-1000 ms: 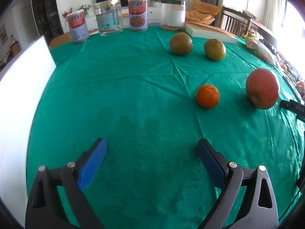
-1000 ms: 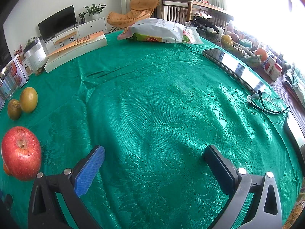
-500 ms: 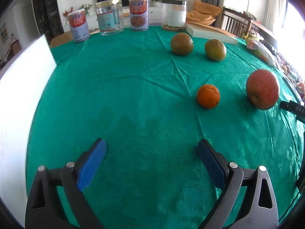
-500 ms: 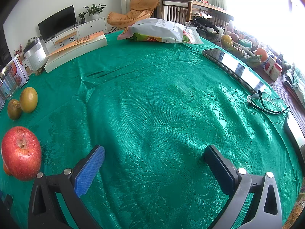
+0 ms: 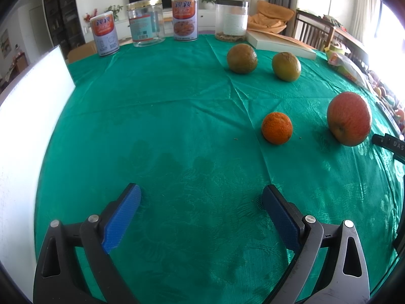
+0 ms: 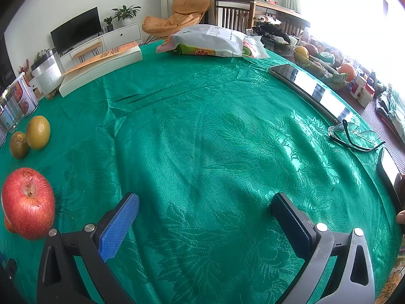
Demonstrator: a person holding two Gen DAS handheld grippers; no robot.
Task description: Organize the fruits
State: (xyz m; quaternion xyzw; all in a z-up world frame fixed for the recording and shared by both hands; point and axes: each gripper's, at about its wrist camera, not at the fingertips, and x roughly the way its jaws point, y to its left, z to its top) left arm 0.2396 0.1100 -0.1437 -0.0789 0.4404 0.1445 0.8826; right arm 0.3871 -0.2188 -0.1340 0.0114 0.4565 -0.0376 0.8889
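On the green tablecloth lie a small orange (image 5: 277,128), a red apple (image 5: 349,118) to its right, and two greenish-brown fruits (image 5: 242,58) (image 5: 286,66) farther back. My left gripper (image 5: 201,196) is open low over the cloth, well short of the orange, nothing between its fingers. In the right wrist view the apple (image 6: 28,207) sits at the far left, just beside the blue left pad (image 6: 119,225), with the two greenish fruits (image 6: 38,132) (image 6: 19,145) behind it. My right gripper (image 6: 205,205) is open and empty over bare cloth.
Several cans and jars (image 5: 184,19) line the table's far edge, with a flat white box (image 5: 279,44) beside them. A white board (image 5: 27,116) stands at the left. A snack bag (image 6: 212,41), phones (image 6: 308,88) and glasses (image 6: 354,135) lie toward the right side.
The left wrist view has crept very slightly, so the fruits sit a touch lower right. The right gripper and all fruits are still.
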